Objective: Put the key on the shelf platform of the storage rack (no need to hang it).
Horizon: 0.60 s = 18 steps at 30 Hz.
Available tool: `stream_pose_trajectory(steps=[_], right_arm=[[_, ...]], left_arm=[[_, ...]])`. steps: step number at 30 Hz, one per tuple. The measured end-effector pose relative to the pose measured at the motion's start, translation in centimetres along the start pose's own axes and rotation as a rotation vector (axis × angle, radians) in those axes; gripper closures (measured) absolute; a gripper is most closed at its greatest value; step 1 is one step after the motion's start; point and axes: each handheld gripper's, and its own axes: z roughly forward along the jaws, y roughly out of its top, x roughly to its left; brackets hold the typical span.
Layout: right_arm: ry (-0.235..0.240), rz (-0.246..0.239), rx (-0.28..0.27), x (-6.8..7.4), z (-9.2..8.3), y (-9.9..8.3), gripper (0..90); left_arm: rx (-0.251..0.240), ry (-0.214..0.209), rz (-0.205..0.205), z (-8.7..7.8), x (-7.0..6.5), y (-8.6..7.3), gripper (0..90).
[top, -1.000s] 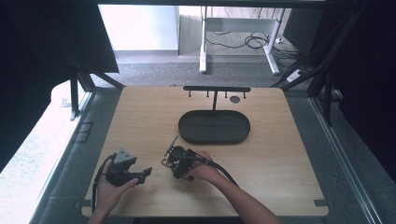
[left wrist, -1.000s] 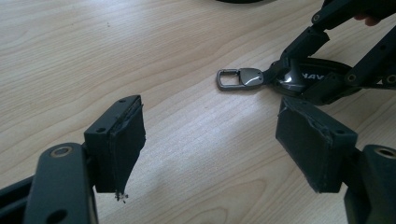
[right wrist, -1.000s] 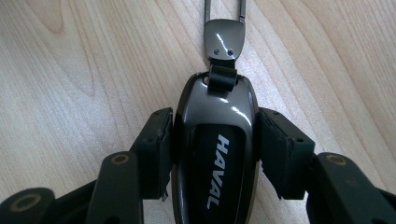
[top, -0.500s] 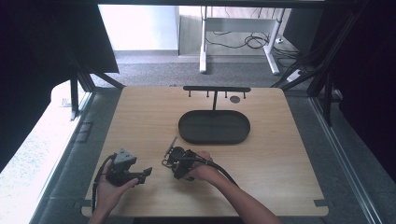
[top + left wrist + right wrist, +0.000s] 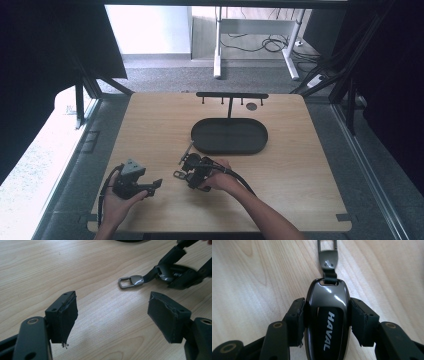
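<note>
A: Key fob (image 5: 327,322), marked HAVAL, lies on the wooden table (image 5: 310,165) before the black oval tray (image 5: 229,136), metal clasp (image 5: 131,281) pointing away from the right gripper.

B: Right gripper (image 5: 327,320): pads clamped on both fob sides.

A: Left gripper (image 5: 112,315): jaws wide apart, holding nothing, near the clasp.

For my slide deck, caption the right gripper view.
Right hand-held gripper shut on a HAVAL key fob over the wooden table.
</note>
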Motion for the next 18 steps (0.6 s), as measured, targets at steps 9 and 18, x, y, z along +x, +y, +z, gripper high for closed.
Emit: stream_pose_trajectory(steps=[9,18], right_arm=[[0.003,-0.005,-0.037,-0.4,-2.2,-0.1,49.6],[-0.015,-0.021,-0.081,-0.3,-4.3,0.5,49.6]], left_arm=[[0.003,0.000,0.000,0.0,-0.1,0.0,24.2],[0.000,0.001,-0.004,0.0,0.0,0.0,24.2]])
